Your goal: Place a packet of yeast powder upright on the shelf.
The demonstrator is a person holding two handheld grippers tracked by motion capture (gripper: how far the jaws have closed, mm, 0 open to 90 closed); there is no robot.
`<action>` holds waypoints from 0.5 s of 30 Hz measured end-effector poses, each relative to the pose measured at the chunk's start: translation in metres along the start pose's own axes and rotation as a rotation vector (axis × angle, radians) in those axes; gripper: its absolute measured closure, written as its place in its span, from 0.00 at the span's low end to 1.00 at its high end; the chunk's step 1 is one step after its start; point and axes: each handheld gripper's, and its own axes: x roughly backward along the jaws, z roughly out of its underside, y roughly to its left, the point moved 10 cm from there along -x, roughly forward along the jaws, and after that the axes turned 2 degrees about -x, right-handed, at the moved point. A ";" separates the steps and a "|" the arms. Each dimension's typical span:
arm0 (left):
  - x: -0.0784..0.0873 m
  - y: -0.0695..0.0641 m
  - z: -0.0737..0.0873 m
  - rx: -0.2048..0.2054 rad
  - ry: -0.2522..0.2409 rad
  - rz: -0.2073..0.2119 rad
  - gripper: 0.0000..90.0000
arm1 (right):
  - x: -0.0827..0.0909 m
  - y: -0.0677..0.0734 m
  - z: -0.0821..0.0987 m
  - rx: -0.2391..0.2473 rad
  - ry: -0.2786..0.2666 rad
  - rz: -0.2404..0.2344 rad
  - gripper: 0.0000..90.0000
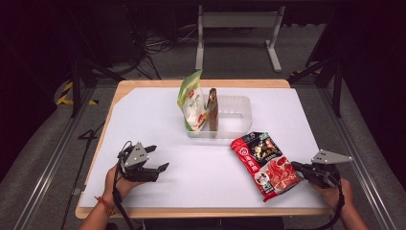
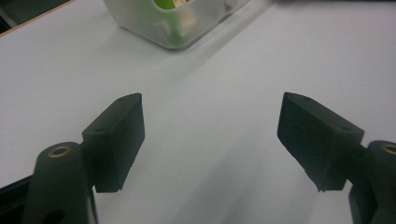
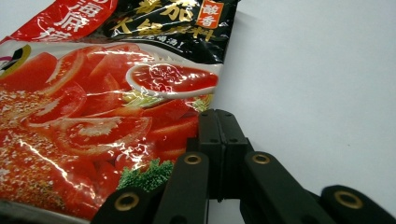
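Observation:
A red sauce packet [image 1: 265, 163] printed with tomatoes lies flat on the white table, front right. My right gripper [image 1: 296, 167] is at its right edge. In the right gripper view the jaws are pressed together on the edge of the packet [image 3: 93, 116], so my right gripper [image 3: 219, 116] is shut on it. My left gripper [image 1: 160, 157] rests at the front left, open, pointing toward the middle. Bare table lies between the fingers of my left gripper [image 2: 212, 116].
A clear plastic bin [image 1: 245, 115] stands at the table's centre back, with a green and white bag [image 1: 191, 100] and a thin brown packet [image 1: 213, 109] upright in its left end. Its corner [image 2: 154, 23] lies beyond the left jaws. A metal frame [image 1: 237, 21] stands beyond the table.

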 end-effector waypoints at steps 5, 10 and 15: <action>-0.001 -0.001 0.001 -0.002 0.008 0.002 0.27 | -0.001 0.005 0.000 0.017 0.001 -0.021 1.00; -0.003 -0.002 0.002 -0.002 0.010 0.006 0.27 | -0.001 0.009 -0.001 0.022 0.001 -0.037 1.00; -0.004 -0.002 0.003 -0.003 0.017 0.009 0.26 | -0.002 0.014 -0.001 0.037 0.004 -0.058 1.00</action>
